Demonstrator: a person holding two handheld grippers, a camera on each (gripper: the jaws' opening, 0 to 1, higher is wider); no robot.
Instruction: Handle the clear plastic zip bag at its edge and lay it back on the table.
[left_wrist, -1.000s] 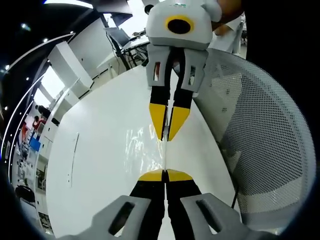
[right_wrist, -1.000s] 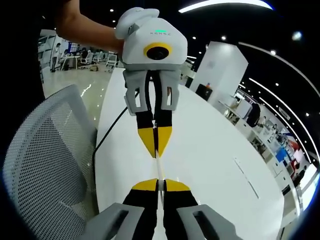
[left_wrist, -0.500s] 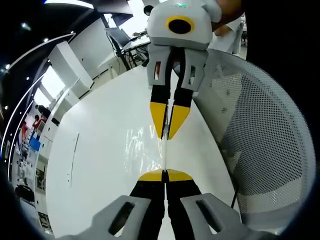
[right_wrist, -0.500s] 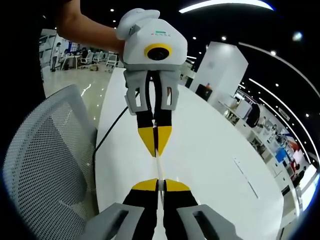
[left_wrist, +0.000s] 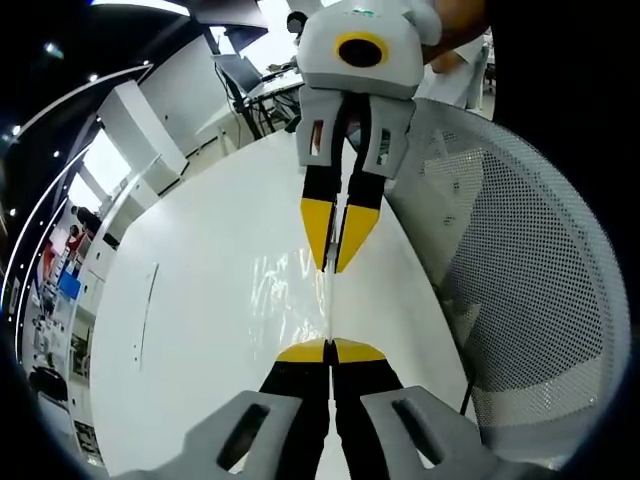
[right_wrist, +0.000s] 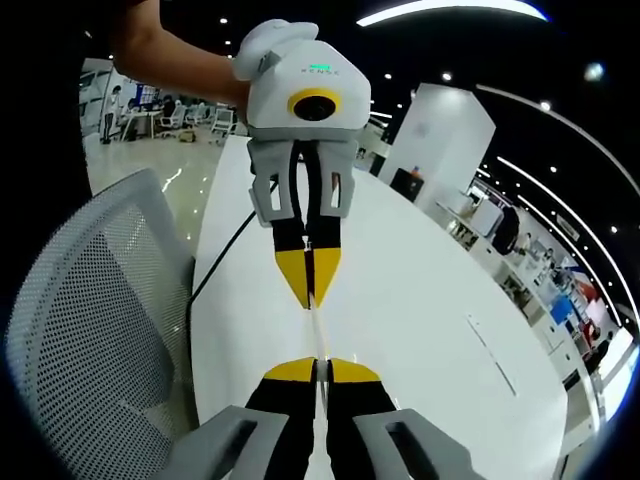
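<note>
1. In the left gripper view, the left gripper (left_wrist: 329, 346), with black jaws and yellow tips, rises from the bottom with its tips pressed together on the near edge of the clear plastic zip bag (left_wrist: 290, 290).
2. Facing it from the top of that view is the right gripper (left_wrist: 333, 268), white-bodied with the same yellow tips. These taper to a near-closed point on the far edge of the bag, with a thin slit between them higher up.
3. The bag is stretched edge-on between the two grippers, held above the long glossy white table (left_wrist: 200, 300). It shows as a thin bright line from tip to tip, with a glinting, crinkled sheet spreading to the left of that line in the left gripper view.
4. In the right gripper view, the right gripper (right_wrist: 318, 366) is clenched on the bag's edge (right_wrist: 316, 335). The left gripper (right_wrist: 309, 297) points back at it from above, its yellow tips shut on the opposite edge. A person's bare forearm (right_wrist: 170, 60) reaches in from the upper left to hold that gripper.
5. A white mesh-backed office chair (left_wrist: 520, 290) stands just beside the table's near long edge, to the right in the left gripper view and to the left in the right gripper view (right_wrist: 80, 320). A black cable (right_wrist: 222, 250) runs down between chair and table edge.
6. On the other side of the bag the tabletop stretches wide and bare towards its far edge, marked only by a thin dark seam (left_wrist: 146, 315).
</note>
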